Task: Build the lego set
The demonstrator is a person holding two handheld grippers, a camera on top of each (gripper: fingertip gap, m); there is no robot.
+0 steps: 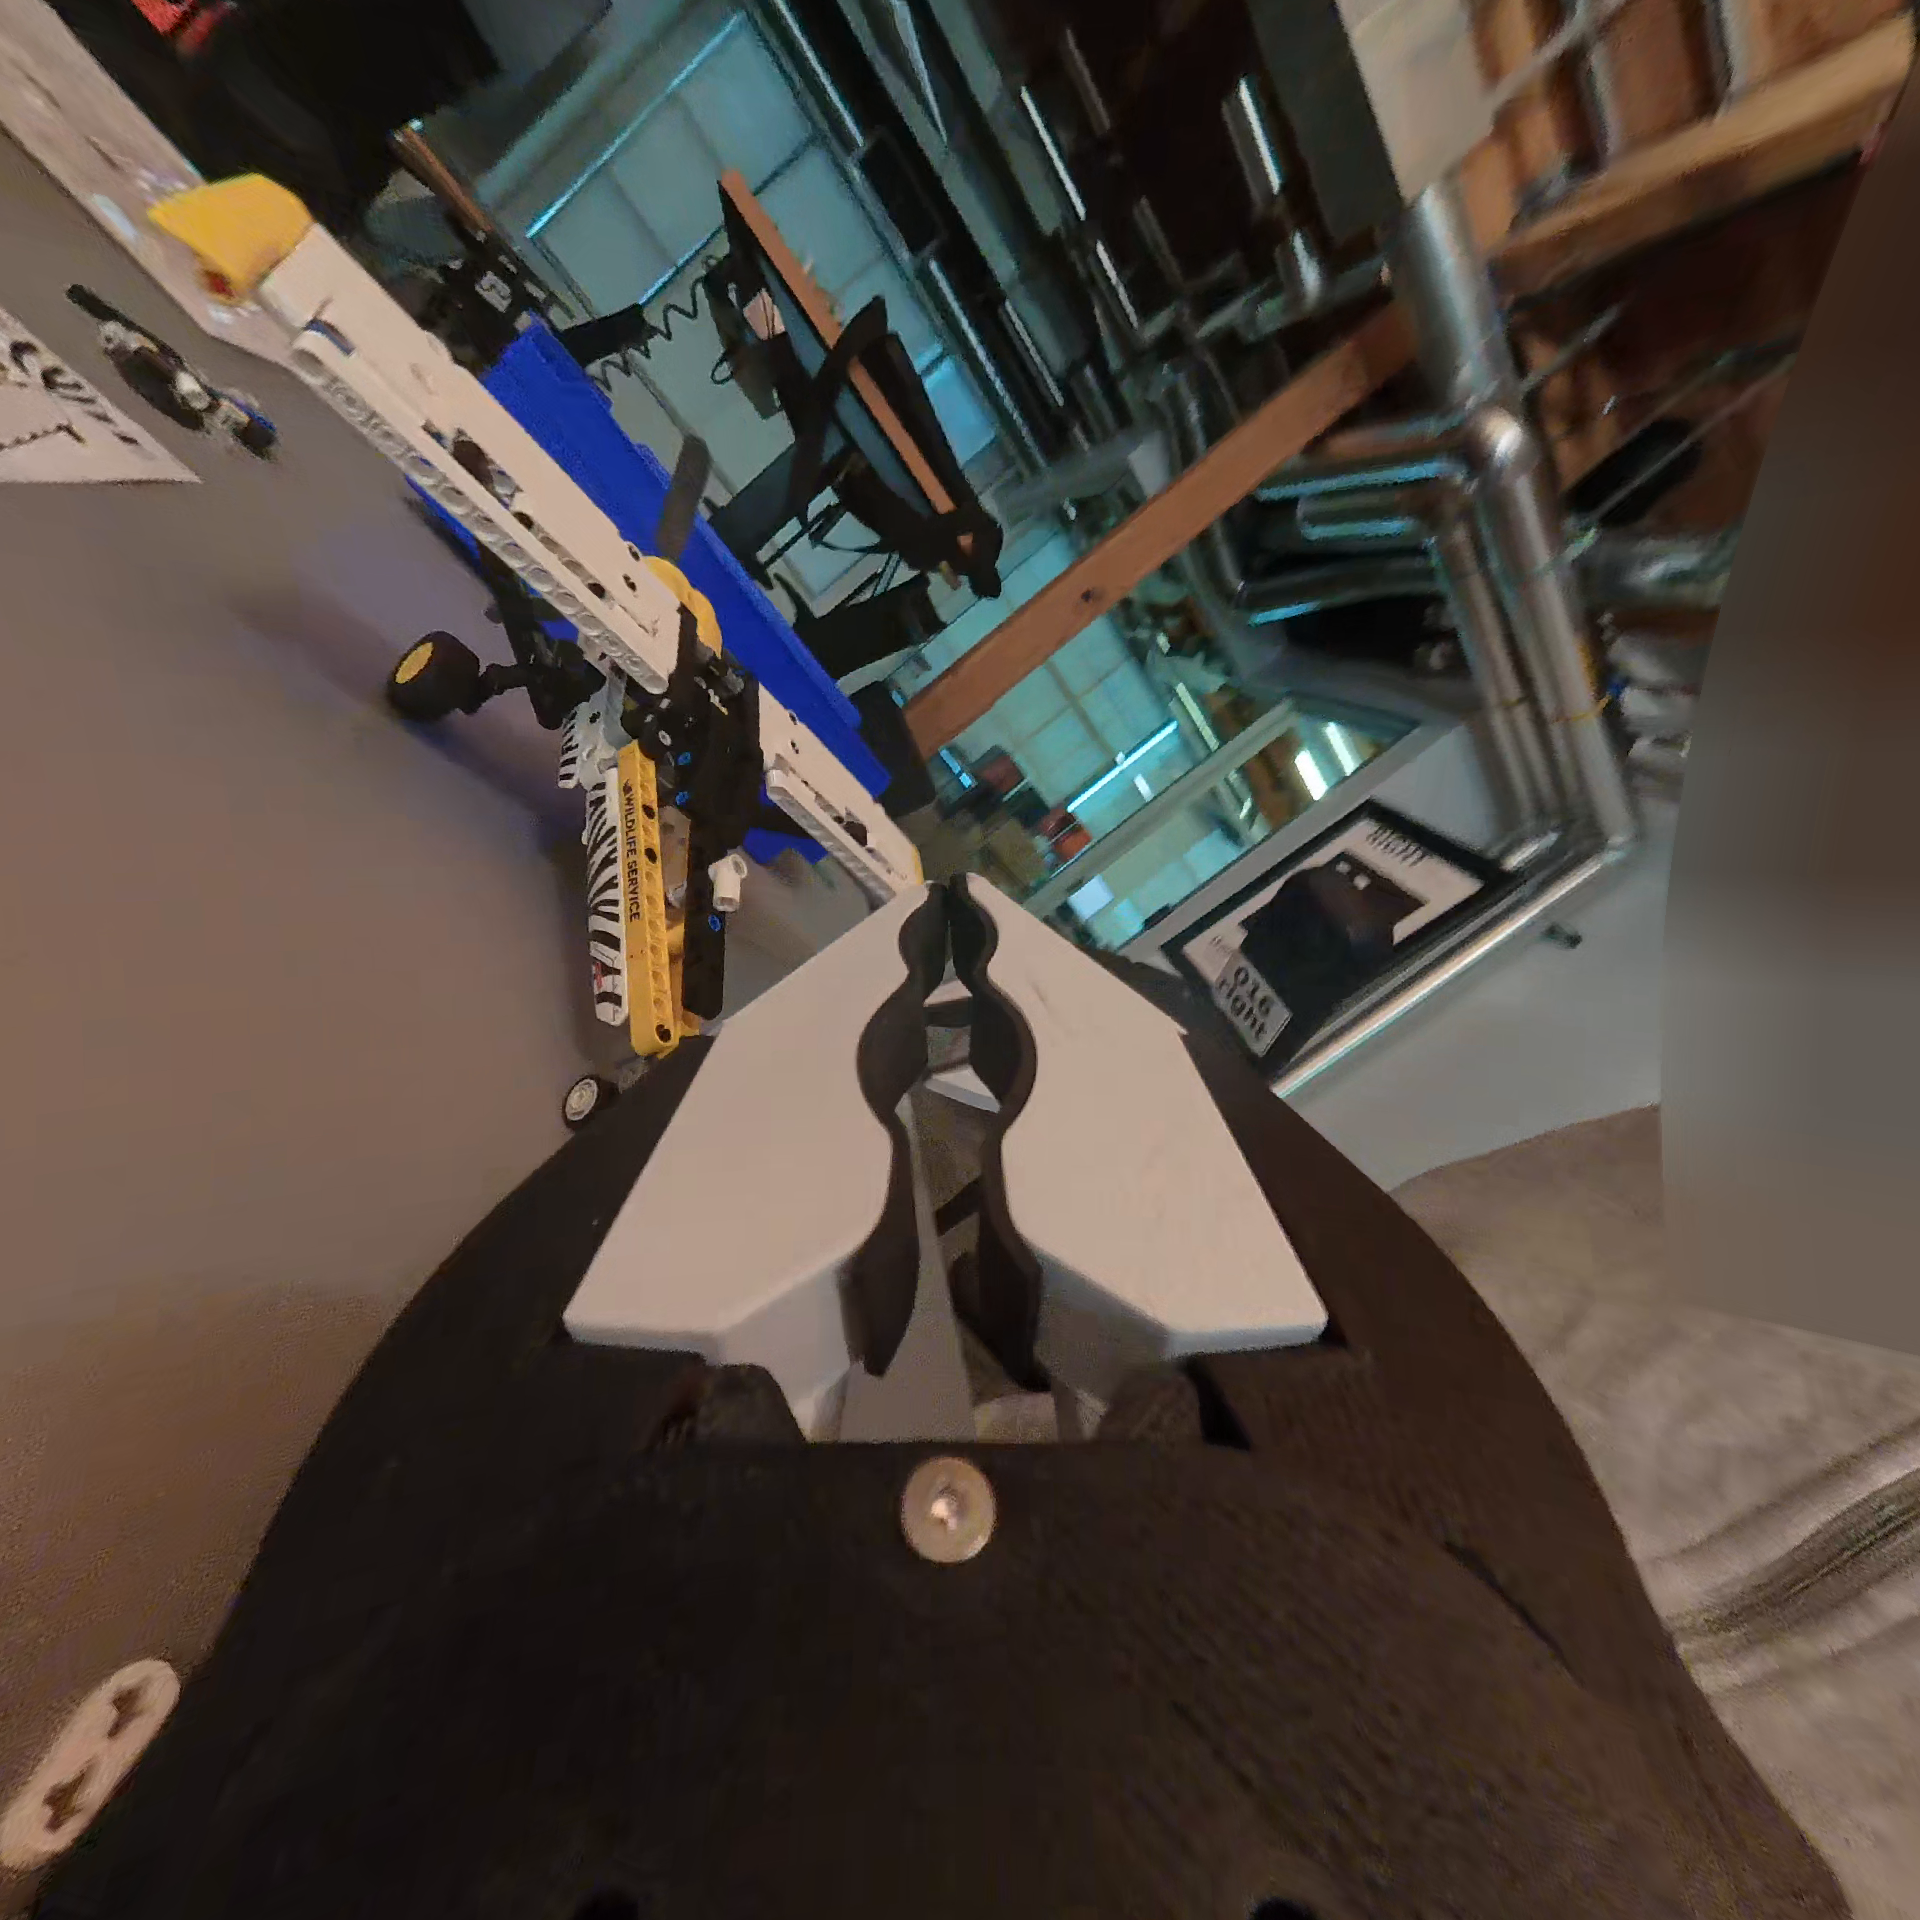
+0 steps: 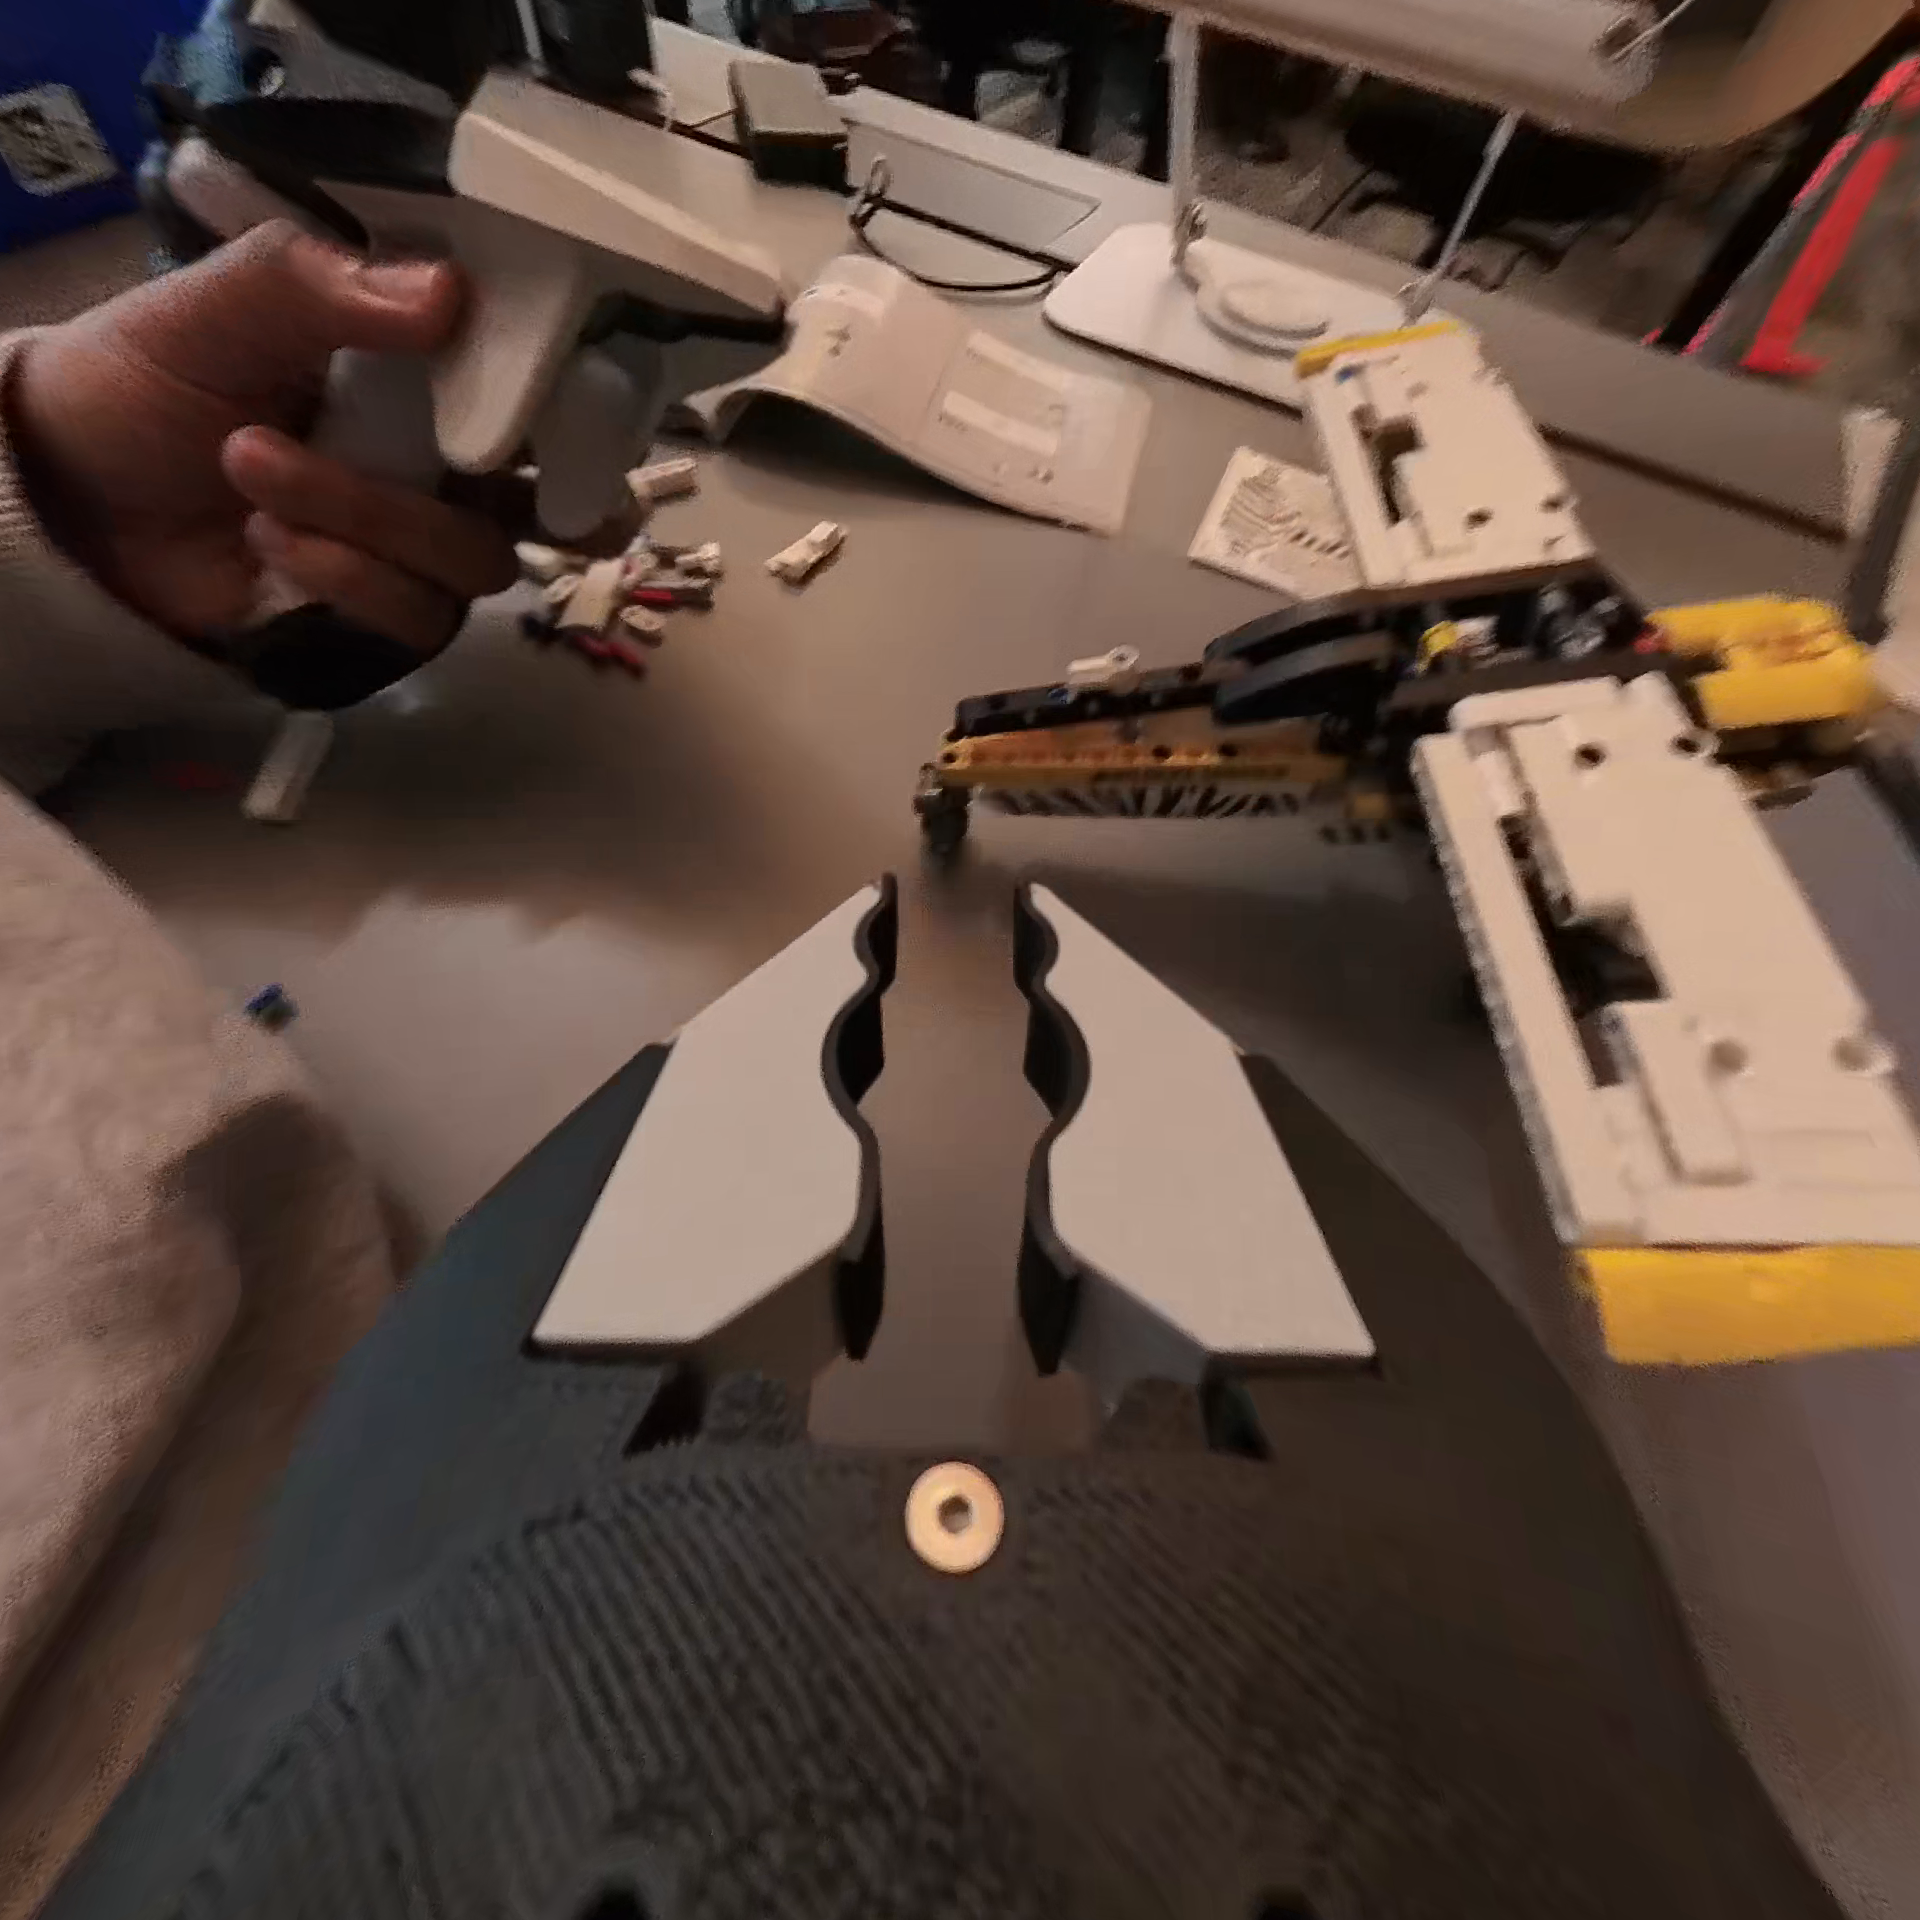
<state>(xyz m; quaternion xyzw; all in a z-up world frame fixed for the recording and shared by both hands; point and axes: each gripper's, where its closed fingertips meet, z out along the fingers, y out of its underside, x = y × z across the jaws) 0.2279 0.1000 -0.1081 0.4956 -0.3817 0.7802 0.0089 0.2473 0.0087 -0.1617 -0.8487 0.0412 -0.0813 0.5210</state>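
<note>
So my left gripper is clenched on nothing and lifted clear, my right gripper hangs released just short of the plane's tail, centre-right on the table, ready to grab.

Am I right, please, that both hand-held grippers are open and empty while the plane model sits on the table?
Not quite: only the right hand-held gripper is open and empty, as the right wrist view shows. The left hand-held gripper is shut, its fingertips meeting in the left wrist view. The plane model does sit on the table.
</note>
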